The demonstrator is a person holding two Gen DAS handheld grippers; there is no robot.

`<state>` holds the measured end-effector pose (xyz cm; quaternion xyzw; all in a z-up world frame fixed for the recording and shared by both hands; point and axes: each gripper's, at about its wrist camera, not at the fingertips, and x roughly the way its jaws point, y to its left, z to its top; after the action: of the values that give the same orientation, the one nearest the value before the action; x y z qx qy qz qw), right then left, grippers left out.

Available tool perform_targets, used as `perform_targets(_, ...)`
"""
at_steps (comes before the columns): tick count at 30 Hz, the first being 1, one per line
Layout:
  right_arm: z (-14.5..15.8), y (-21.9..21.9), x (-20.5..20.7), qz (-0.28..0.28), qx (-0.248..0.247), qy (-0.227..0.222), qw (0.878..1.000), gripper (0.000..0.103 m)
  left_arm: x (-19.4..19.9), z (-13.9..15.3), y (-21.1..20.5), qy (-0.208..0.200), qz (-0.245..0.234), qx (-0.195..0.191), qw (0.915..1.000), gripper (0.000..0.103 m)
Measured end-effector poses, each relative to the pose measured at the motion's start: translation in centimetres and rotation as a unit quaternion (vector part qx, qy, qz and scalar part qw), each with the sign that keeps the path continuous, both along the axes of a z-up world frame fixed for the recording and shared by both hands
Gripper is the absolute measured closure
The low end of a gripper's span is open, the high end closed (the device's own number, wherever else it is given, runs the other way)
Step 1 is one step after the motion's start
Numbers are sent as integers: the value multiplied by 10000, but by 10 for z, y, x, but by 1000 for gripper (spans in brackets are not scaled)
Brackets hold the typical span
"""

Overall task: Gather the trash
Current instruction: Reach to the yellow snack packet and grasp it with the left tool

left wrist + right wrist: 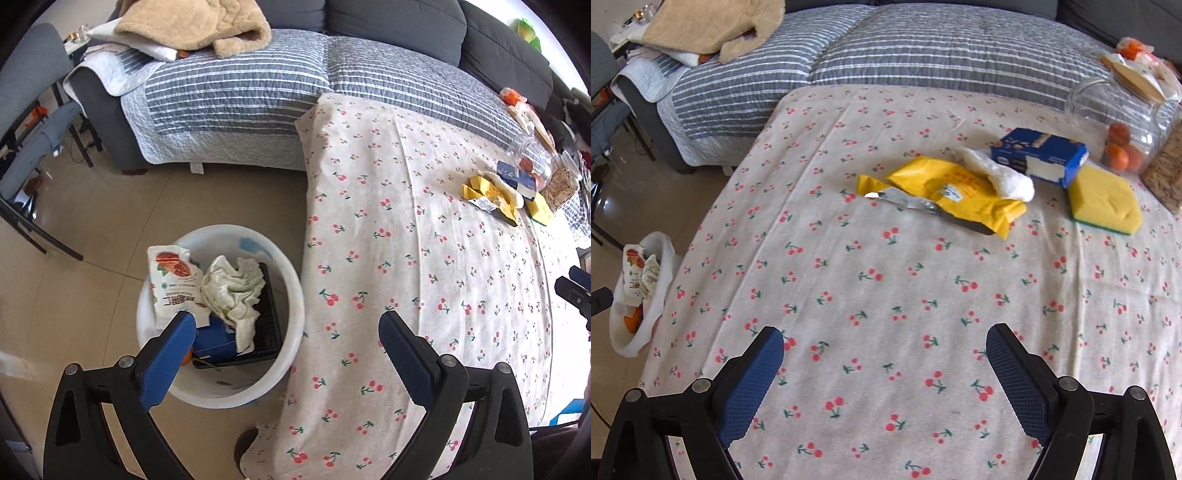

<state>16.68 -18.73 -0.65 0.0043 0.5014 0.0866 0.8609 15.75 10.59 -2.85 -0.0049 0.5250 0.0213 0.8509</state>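
While both jaws gape empty, yellow wrapper [945, 192] lies well ahead of right gripper [884, 345].

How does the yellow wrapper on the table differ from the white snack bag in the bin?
The yellow wrapper lies flat on the cherry-print tablecloth, torn open so its silver lining shows; the white snack bag stands upright in the white bin, leaning on its rim. The wrapper is plain yellow, the bag white with red-orange artwork. A white crumpled tissue overlaps the wrapper; crumpled paper sits beside the bag. Both look like empty packaging.
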Motion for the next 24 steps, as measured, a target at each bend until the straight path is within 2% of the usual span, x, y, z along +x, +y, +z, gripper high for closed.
perform_targets(13, -1, -80, -1, -525, -35, -17, 9986, 10, 33, 2, -88, -85, -322, -40, 9994, 2)
perform_targets(24, -8, -145, -6, -1103, 3, 122, 9938, 10, 69, -14, -159, -115, -679, -178, 9975, 2)
